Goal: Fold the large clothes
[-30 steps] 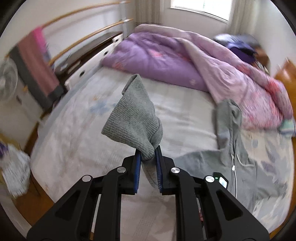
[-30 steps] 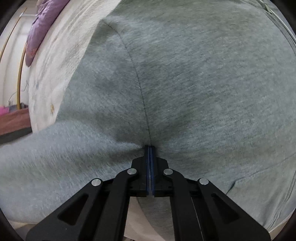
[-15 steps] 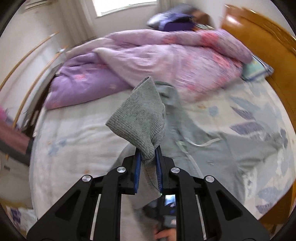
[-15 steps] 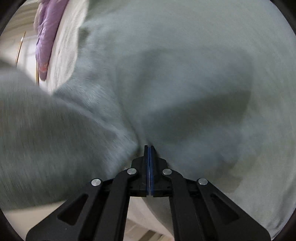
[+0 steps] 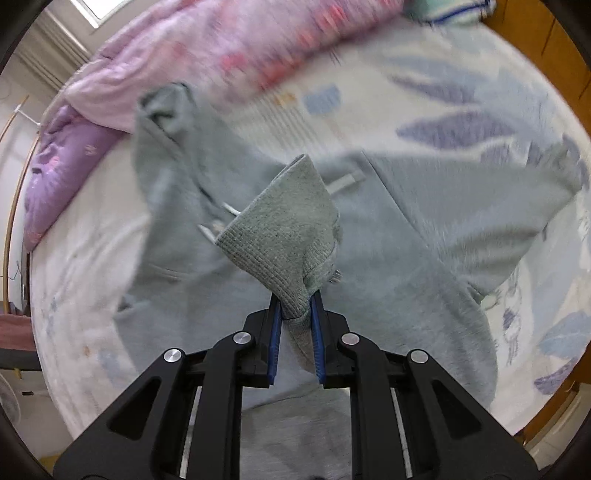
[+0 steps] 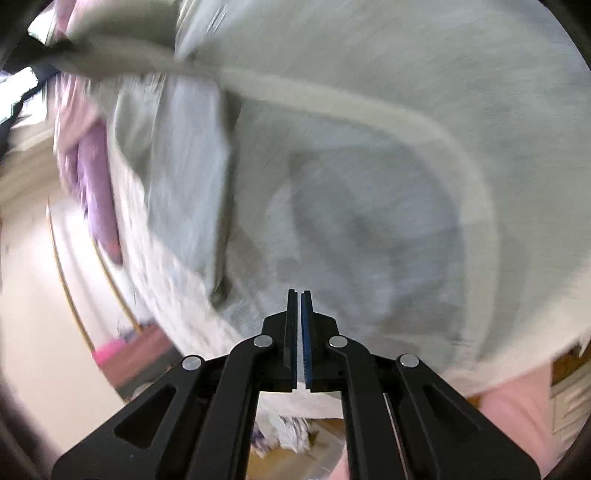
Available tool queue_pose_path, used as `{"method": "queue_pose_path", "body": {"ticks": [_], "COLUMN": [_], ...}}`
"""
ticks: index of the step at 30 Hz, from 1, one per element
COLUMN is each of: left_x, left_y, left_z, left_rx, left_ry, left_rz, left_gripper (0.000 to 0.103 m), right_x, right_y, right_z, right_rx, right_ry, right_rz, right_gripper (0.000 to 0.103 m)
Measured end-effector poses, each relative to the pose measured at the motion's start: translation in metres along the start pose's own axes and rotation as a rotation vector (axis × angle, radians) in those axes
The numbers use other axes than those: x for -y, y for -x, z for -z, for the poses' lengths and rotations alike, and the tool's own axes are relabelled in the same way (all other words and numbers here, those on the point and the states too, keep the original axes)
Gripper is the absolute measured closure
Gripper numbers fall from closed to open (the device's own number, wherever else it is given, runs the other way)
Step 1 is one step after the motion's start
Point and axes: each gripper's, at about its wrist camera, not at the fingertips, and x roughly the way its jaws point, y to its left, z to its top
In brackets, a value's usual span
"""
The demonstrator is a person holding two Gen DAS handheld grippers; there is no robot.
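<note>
A grey hoodie (image 5: 413,266) lies spread on the bed, its hood (image 5: 162,110) toward the purple quilt. Above the chest, my left gripper (image 5: 295,314) points steeply down, shut on the ribbed sleeve cuff (image 5: 284,236), which stands up from the blue pads. White drawstring ends (image 5: 229,210) show beside the cuff. In the blurred right wrist view the hoodie (image 6: 369,147) fills the picture. My right gripper (image 6: 299,295) is shut, only a hairline between its pads. I see no cloth in them.
A floral bed sheet (image 5: 424,85) covers the mattress. A pink and purple quilt (image 5: 229,48) is bunched along the far side. A wooden headboard (image 5: 554,33) rises at the right. Floor clutter (image 6: 288,432) and something pink (image 6: 517,398) show below the bed edge.
My left gripper has swung across and dropped over the hoodie's chest, still holding the cuff. The right view has swept sideways into blur, and the fabric seam no longer sits in its tips.
</note>
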Motion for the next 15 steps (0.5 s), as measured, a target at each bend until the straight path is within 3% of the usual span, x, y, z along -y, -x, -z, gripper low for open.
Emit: {"method": "queue_pose_path", "body": {"ticks": [1,3,4,5,9,12,13,14,15], "left_x": [0.008,0.027,0.034,0.04,0.039,0.012,-0.003,-0.015,-0.037], "left_y": [-0.009,-0.025,-0.03,-0.032,-0.019,-0.007,-0.006,-0.004,-0.007], "left_z": [0.0,0.002,0.004,0.005,0.015,0.027,0.034,0.039,0.048], "left_rx": [-0.019,-0.069,-0.087,-0.094,-0.079,-0.074,-0.08,-0.088,-0.109], "left_ry": [-0.004,-0.026,-0.041,-0.056,-0.071,-0.016,0.027,0.064,0.138], "left_rz": [0.009,0.024,0.03,0.041,0.11,0.15,0.168,0.179,0.194], "left_gripper": [0.087,0.072,0.051,0.04,0.028,0.026,0.024,0.023,0.023], "right_x": [0.007,0.027,0.036,0.037,0.032,0.006,-0.004,-0.021,-0.034], "right_y": [0.013,0.045,0.067,0.076,0.127,0.138,0.138,0.12,0.115], "right_z": [-0.004,-0.019,-0.027,-0.031,-0.062,-0.078,-0.084,-0.083,-0.09], "right_rx": [0.03,0.099,0.148,0.171,0.297,0.332,0.344,0.353,0.363], "right_ry": [-0.029,-0.077,-0.101,-0.109,-0.088,-0.01,0.024,0.05,0.094], "right_rz": [0.01,0.036,0.044,0.052,0.089,0.108,0.127,0.143,0.171], "right_gripper": [0.101,0.101,0.101,0.099,0.092,0.069,0.047,0.035,0.035]}}
